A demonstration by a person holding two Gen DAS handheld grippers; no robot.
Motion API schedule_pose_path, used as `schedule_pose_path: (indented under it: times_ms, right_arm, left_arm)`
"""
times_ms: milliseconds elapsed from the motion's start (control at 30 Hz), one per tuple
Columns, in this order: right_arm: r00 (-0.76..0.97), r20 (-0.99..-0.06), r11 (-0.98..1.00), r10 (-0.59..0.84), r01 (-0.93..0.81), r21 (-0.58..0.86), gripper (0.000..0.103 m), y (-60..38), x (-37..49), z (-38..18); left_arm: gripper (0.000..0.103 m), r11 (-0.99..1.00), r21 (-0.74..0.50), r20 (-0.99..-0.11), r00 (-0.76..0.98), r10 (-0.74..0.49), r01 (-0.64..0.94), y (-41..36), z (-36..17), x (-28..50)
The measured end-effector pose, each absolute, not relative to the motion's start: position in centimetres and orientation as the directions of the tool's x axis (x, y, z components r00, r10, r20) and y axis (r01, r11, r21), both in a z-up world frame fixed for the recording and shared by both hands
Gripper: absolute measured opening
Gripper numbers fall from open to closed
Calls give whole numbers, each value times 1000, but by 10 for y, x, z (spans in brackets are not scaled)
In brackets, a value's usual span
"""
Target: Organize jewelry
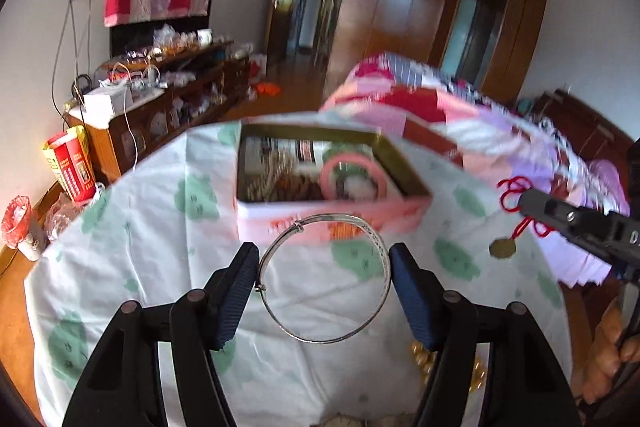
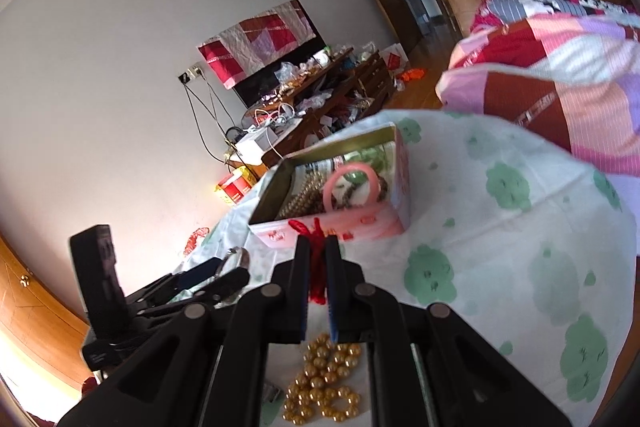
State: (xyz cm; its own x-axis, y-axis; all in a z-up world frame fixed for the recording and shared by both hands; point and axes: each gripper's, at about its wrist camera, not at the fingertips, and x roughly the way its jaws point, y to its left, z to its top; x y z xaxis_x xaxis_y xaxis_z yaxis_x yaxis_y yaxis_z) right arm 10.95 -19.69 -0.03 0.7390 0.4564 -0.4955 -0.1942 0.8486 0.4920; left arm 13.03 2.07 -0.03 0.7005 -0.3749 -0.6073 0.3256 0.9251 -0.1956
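Note:
My left gripper [image 1: 323, 265] is shut on a thin silver bangle [image 1: 280, 323] and holds it above the white and green cloth [image 1: 160, 247], just in front of an open pink tin box [image 1: 332, 187]. The box holds beads and a pink bangle [image 1: 354, 163]. My right gripper [image 2: 318, 259] is shut on a red knotted cord [image 2: 318, 267]; a gold pendant [image 1: 503, 249] hangs from the cord in the left wrist view. The box also shows in the right wrist view [image 2: 384, 223], just beyond the right gripper. Gold bead bracelets [image 2: 320, 387] lie on the cloth under it.
A watch [image 1: 340, 421] lies at the near edge of the cloth. A patchwork quilt [image 1: 460, 123] is piled behind the box at the right. A cluttered wooden cabinet [image 1: 168, 99] stands along the left wall.

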Motion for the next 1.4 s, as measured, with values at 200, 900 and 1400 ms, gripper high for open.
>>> schedule_pose_path:
  times_ms: [200,900,1400]
  right_arm:
    - [765,-450,844,461,-223,487,10,-193,130,17]
    - [714,-553,847,430,-107,521,14,-192,239,-41]
    - [845,-507,931,171,29,363,61,-209,218,-28]
  left_arm:
    - [67,932,-186,-570,738,-361,312,20,11,159]
    - [67,955,-128,-650,705,-283,266,-4,-38,256]
    - [70,962,-68,-590,767,-251,263,-6,-33,241]
